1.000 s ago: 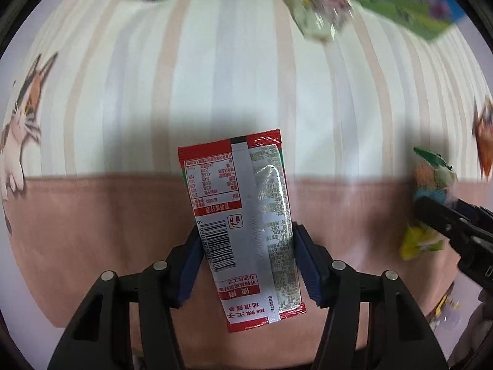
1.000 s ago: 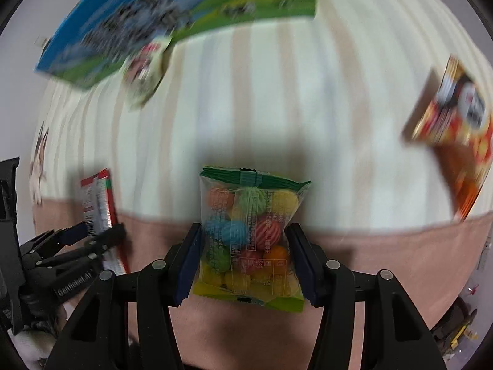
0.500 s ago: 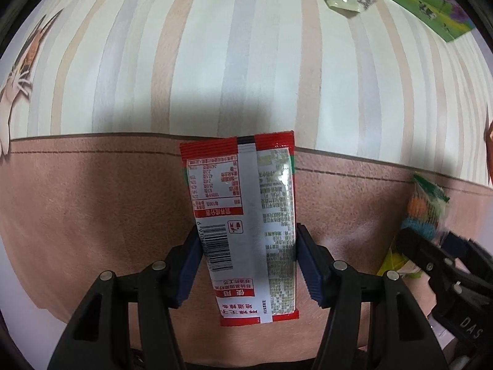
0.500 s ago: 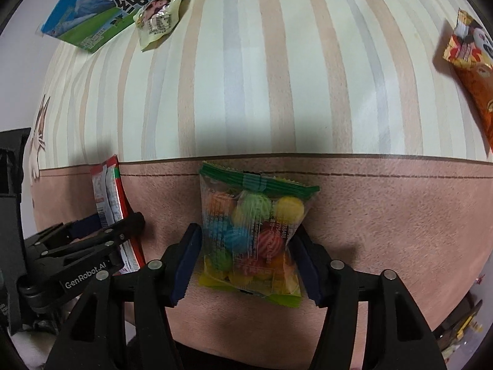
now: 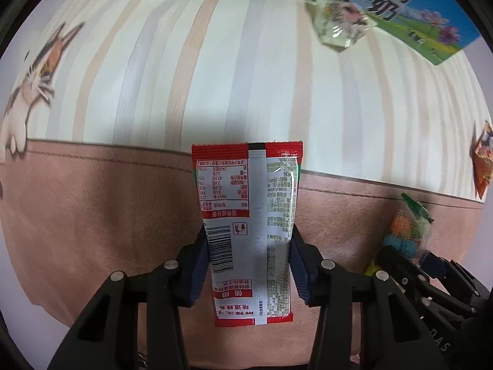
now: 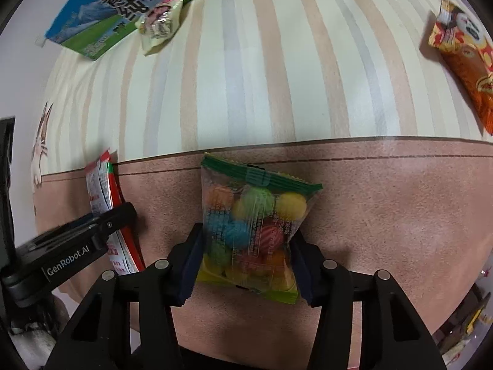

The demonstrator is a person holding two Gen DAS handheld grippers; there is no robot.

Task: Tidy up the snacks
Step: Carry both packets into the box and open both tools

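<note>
Left claw (image 5: 249,265) closing on red packet (image 5: 246,215), seemingly pinched

You are working in a home, probably on a bed: a soft striped cream and beige bedsheet (image 6: 277,71) with a plain pink border (image 6: 385,203) and a printed cartoon cat (image 5: 34,83) at the far left.
</note>
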